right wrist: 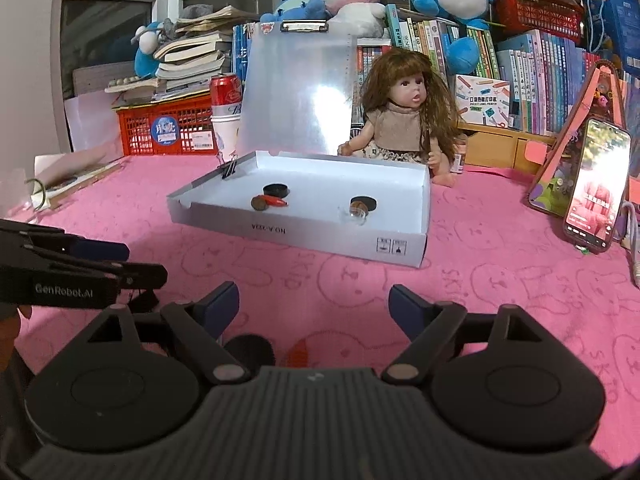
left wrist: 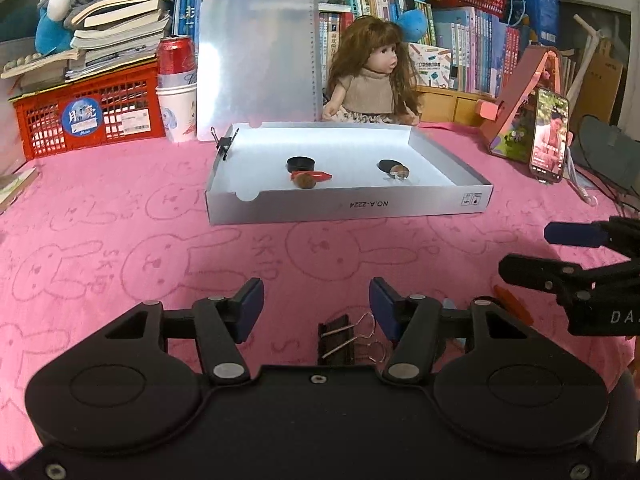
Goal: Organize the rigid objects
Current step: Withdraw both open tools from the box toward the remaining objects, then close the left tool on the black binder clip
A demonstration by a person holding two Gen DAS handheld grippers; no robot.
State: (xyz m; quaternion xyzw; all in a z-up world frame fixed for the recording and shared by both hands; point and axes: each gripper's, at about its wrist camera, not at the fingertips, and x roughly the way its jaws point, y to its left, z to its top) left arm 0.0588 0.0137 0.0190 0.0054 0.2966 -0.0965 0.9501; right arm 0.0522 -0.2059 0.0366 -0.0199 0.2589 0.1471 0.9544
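Left gripper (left wrist: pixel 316 308) wide open, nothing held, low over the pink cloth (left wrist: pixel 120 240). Binder clip (left wrist: pixel 340 340) lies on the cloth between and just behind its fingertips, wire handles pointing right. Judgement: light, stiff metal, springy handles, smooth body that may skid; best pinched across the flat black body, not the loops. Further back, the white box (left wrist: pixel 348 204) sits open on the cloth, well apart from both grippers; inside it a black cap (left wrist: pixel 301 163) with a red piece (left wrist: pixel 320 176) and a brown round thing (left wrist: pixel 306 181) touching in front, then to the right a dark oval (left wrist: pixel 388 166) with a brownish disc (left wrist: pixel 400 171). Another clip (left wrist: pixel 223 145) is on the box's left wall. Right gripper (right wrist: pixel 314 306) also wide open and empty; a black round object (right wrist: pixel 250 350) and an orange-red piece (right wrist: pixel 298 354) lie on the cloth under it, partly hidden by the gripper body, kind unclear. Both likely small, hard, light.
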